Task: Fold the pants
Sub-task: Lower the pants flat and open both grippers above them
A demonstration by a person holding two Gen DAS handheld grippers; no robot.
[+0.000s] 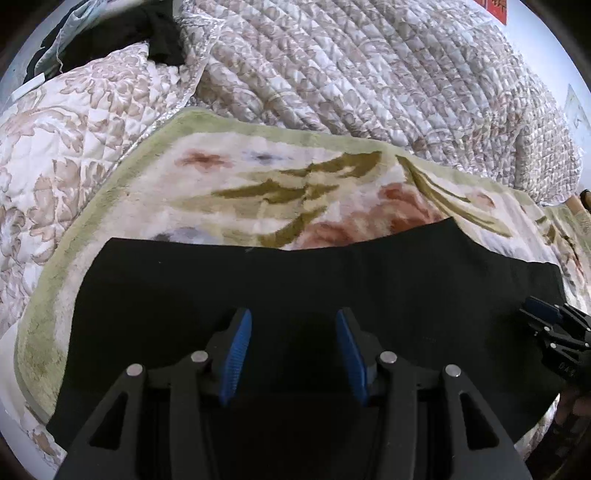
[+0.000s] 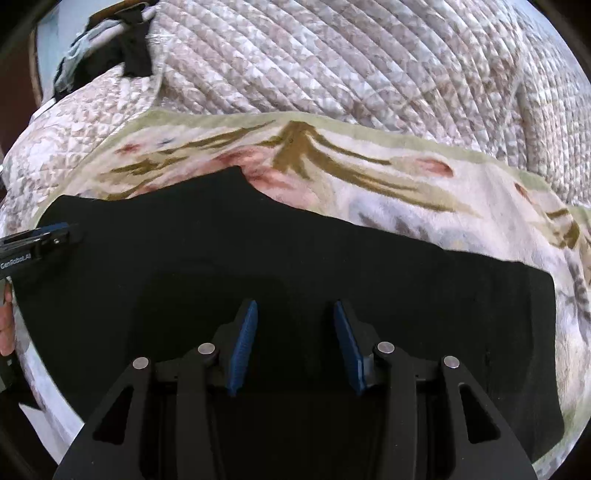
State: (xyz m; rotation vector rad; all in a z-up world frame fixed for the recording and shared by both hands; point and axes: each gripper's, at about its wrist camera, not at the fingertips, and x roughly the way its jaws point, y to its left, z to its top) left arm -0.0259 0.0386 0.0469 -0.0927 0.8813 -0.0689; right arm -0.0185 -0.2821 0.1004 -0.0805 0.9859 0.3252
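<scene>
Black pants (image 1: 221,280) lie flat on a floral blanket (image 1: 236,173), stretched from left to right. My left gripper (image 1: 293,317) hovers over the left part of the pants, open, with only flat cloth showing beneath its blue pads. In the right wrist view the same pants (image 2: 369,266) fill the lower half, and my right gripper (image 2: 293,306) stands open above them with nothing between its fingers. The right gripper (image 1: 546,317) shows at the right edge of the left wrist view. The left gripper (image 2: 48,236) shows at the left edge of the right wrist view.
A quilted bedspread (image 1: 369,74) rises in a heap behind the blanket (image 2: 406,192). Dark clothes (image 1: 147,29) lie at the back left, seen also as dark clothes (image 2: 133,44) in the right wrist view. A person's hand (image 2: 5,321) is at the left edge.
</scene>
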